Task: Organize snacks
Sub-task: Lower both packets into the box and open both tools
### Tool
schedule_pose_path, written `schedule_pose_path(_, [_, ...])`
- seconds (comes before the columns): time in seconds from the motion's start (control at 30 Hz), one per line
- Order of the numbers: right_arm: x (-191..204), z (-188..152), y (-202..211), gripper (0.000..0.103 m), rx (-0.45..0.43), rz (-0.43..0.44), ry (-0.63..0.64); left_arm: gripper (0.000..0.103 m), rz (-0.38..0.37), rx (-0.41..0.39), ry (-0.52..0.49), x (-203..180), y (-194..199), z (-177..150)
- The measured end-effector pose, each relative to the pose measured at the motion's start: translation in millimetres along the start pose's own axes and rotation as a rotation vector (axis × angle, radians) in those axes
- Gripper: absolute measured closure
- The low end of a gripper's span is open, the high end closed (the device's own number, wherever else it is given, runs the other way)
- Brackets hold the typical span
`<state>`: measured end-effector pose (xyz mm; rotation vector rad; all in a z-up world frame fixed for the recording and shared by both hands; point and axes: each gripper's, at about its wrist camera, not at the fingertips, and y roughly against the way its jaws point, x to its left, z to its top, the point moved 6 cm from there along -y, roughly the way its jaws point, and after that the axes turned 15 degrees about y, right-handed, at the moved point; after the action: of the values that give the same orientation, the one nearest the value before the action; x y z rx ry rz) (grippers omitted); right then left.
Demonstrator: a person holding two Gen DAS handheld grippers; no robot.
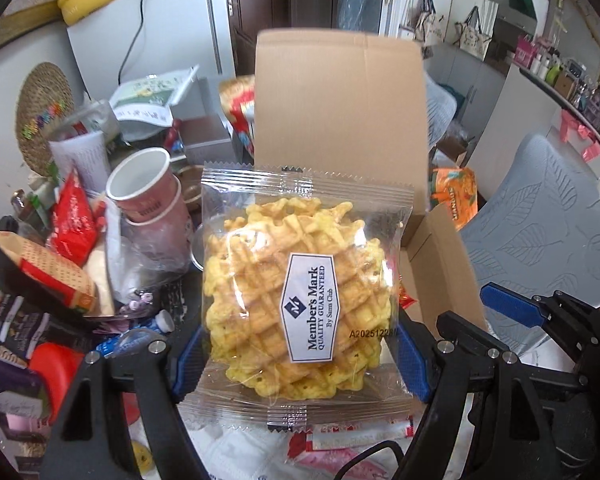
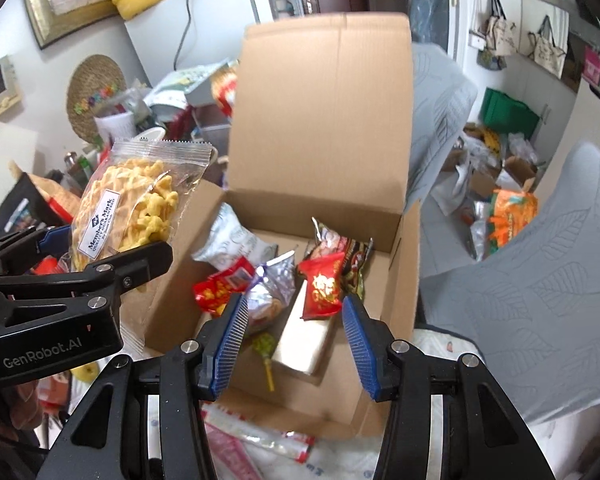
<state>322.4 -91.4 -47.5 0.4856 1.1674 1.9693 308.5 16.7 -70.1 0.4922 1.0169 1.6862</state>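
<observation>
A clear packet with a yellow waffle (image 1: 300,280) and a white Member's Mark label is pinched by its sides in my left gripper (image 1: 300,360), which is shut on it. The packet hangs above the open cardboard box (image 1: 340,100). In the right wrist view the same waffle packet (image 2: 128,208) and left gripper (image 2: 100,248) sit at the box's left wall. My right gripper (image 2: 296,340) is open above the box (image 2: 324,120), with nothing between its blue pads (image 2: 230,344). Inside lie a red packet (image 2: 324,288), a silver packet (image 2: 236,244), a white carton (image 2: 304,340) and a green lollipop (image 2: 265,344).
Stacked paper cups (image 1: 144,184), a red pouch (image 1: 74,224) and many other wrappers crowd the table left of the box. A grey chair (image 1: 548,232) stands on the right, with an orange bag (image 1: 454,196) behind it. The box lid stands upright at the back.
</observation>
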Motion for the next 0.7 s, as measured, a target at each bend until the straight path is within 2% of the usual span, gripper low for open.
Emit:
schedule_pose_path(0.4, [28,-1,74,0.054,-0.093,-0.022,0.015,0.024,-0.054,-0.101,0.005,2,78,-8])
schedule_pose_path(0.7, [31,-20,86,0.054,-0.096,-0.04,0.011,0.024,-0.06,-0.107,0.007,0,68,-6])
